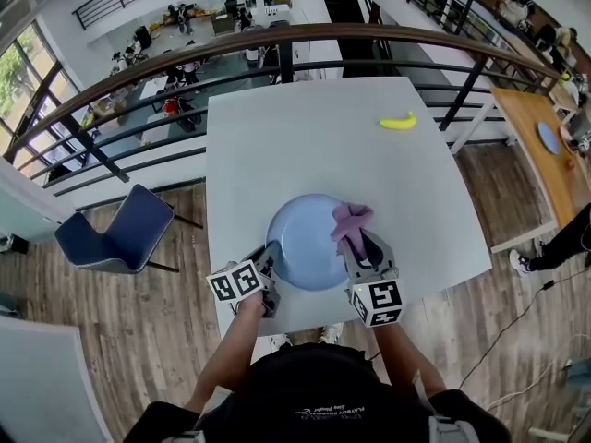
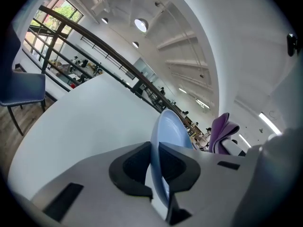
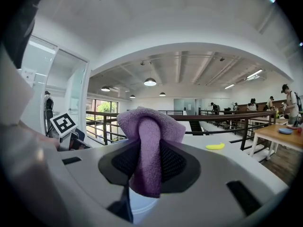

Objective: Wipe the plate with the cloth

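Clamping thin left rim of round, smooth, pale-blue plate (image 1: 305, 243) in left gripper (image 1: 270, 266): jaws nearly closed, dark pads pressing both faces. Pinching soft, fuzzy purple cloth (image 1: 351, 220) in right gripper (image 1: 360, 247): jaws closed on a folded bunch bulging above the pads. Holding plate at near edge of matte grey table (image 1: 305, 137), cloth over its right rim. Noting curved yellow banana (image 1: 398, 122) well apart, far right.

Nothing I can properly read from here. There's a line of small white print (image 1: 330, 412) on the person's black shirt (image 1: 277, 397), upside down and too tiny to make out. The marker cubes (image 1: 235, 281) on the left claw (image 1: 273, 266) and right claw (image 1: 354, 243) show only black-and-white square patterns
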The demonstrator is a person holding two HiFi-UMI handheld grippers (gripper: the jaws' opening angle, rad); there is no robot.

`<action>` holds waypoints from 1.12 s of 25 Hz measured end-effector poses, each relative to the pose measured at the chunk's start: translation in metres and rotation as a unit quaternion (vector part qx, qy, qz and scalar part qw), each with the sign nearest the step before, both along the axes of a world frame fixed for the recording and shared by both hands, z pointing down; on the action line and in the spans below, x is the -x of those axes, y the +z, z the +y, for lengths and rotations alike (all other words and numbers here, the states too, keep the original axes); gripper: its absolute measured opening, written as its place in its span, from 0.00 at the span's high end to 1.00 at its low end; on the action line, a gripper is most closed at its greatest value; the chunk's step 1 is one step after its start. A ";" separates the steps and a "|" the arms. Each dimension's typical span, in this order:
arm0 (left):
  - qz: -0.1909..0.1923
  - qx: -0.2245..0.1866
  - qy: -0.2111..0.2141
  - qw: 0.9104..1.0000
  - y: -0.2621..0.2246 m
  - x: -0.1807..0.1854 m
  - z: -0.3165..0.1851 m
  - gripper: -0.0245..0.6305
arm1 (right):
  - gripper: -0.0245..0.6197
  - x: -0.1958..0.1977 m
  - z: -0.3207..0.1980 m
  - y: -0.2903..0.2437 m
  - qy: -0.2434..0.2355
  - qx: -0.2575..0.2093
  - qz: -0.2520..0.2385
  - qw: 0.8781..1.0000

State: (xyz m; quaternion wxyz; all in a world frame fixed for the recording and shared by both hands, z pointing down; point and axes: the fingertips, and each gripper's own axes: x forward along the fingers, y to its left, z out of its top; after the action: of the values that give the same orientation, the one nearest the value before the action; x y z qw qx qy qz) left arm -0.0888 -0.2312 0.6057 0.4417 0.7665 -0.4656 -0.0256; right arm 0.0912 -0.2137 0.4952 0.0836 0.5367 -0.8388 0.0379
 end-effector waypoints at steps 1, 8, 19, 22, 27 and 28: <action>-0.002 0.006 0.002 1.000 0.005 -0.001 0.001 0.90 | 0.78 0.001 0.001 0.005 0.000 0.005 0.002 1.000; -0.005 0.055 0.007 0.998 0.050 -0.005 0.004 0.90 | 0.78 0.004 0.008 0.048 -0.005 0.050 0.009 0.999; -0.003 0.122 0.002 0.993 0.107 -0.007 0.016 0.90 | 0.78 0.007 0.016 0.087 -0.008 0.095 0.011 0.995; -0.011 0.133 0.003 0.991 0.117 -0.010 0.021 0.90 | 0.78 0.008 0.018 0.088 -0.012 0.095 0.010 0.995; -0.027 0.145 0.005 0.989 0.126 -0.018 0.027 0.90 | 0.78 0.008 0.019 0.087 -0.018 0.094 0.006 0.995; -0.029 0.147 0.003 0.989 0.128 -0.019 0.027 0.90 | 0.78 0.008 0.018 0.087 -0.019 0.094 0.005 0.995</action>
State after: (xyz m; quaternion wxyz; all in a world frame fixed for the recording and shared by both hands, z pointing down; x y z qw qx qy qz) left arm -0.0697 -0.2042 0.7337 0.5360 0.6951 -0.4743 0.0671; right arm 0.0829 -0.1954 0.5824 0.1386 0.5109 -0.8410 0.1119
